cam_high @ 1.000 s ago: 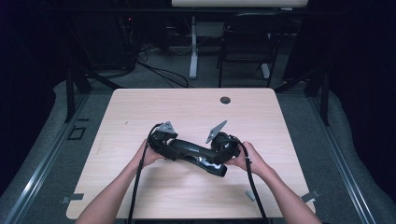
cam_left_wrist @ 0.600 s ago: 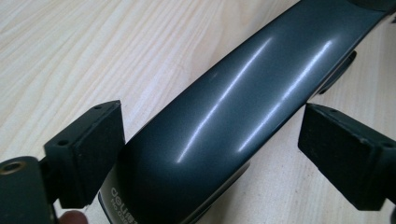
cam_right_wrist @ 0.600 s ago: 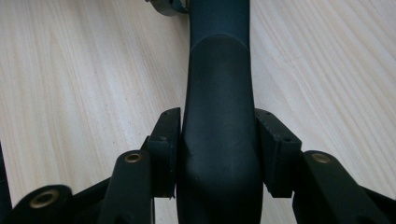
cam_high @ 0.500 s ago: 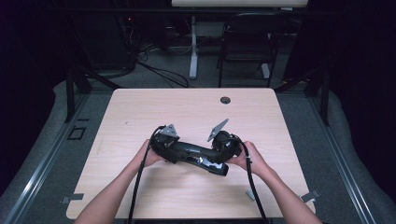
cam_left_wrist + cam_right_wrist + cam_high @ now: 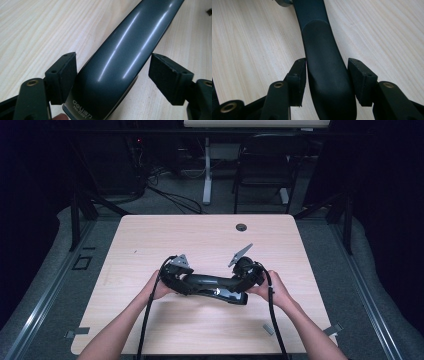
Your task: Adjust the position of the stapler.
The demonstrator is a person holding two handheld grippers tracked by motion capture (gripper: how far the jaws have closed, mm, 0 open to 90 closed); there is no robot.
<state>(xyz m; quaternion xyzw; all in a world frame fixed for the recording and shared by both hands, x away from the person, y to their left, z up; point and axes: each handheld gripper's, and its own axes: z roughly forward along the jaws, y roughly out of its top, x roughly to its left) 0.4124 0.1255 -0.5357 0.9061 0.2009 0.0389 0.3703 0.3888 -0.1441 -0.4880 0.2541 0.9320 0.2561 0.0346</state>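
Little has shifted since the earlier frame. The stapler point(image 5: 215, 285) lies mid-counter point(image 5: 150, 240) between both grippers — left gripper point(image 5: 113, 72) fingers apart, one pad touching it; right gripper point(image 5: 327, 80) fingers straddle its end, not quite clamped.

stapler point(image 5: 212, 283) on table point(image 5: 150, 240), left gripper point(image 5: 186, 285) and right gripper point(image 5: 235, 287) at its ends

We have a light wood-grain surface point(image 5: 150, 240); a long dark stapler point(image 5: 212, 285) lies on it near the front, a grommet point(image 5: 241, 227) at the far edge.
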